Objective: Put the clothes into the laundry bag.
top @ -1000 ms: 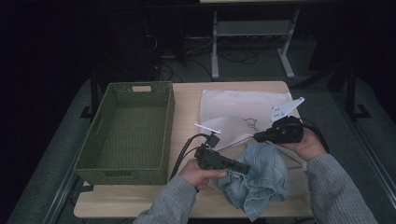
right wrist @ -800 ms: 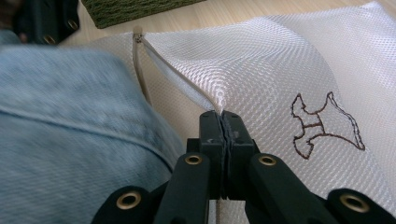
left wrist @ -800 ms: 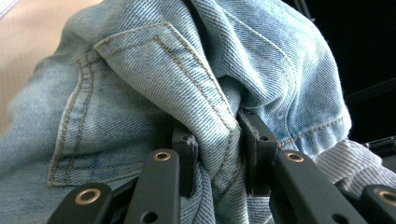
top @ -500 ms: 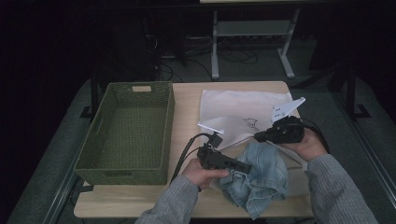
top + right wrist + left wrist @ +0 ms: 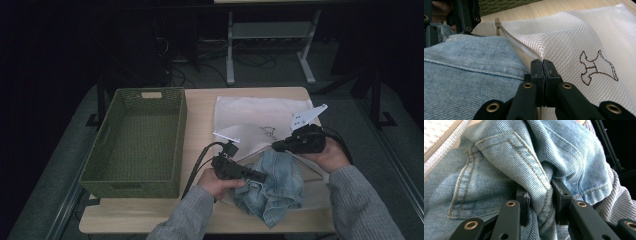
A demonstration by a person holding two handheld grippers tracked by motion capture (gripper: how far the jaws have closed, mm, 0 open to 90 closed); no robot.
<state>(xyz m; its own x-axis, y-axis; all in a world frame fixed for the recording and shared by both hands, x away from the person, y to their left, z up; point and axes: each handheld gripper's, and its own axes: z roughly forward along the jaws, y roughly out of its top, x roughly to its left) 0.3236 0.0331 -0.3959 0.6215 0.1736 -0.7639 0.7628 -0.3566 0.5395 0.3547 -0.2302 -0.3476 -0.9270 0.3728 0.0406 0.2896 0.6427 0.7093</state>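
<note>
Wooden table (image 5: 200, 112) in a dark room bears all items. Nearest me, my left gripper (image 5: 540, 202) pinches a fold of the denim garment (image 5: 272, 187), crumpled at the near edge. Beyond it, my right gripper (image 5: 543, 65), jaws pressed together, clamps the white mesh bag (image 5: 574, 32) at its zipper edge. Farther left stands a green basket (image 5: 137, 142).

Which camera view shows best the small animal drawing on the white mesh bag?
The right gripper view: the brown outline drawing on the white mesh bag is large and sharp, beside the shut right gripper. In the high view it is a tiny mark.
</note>
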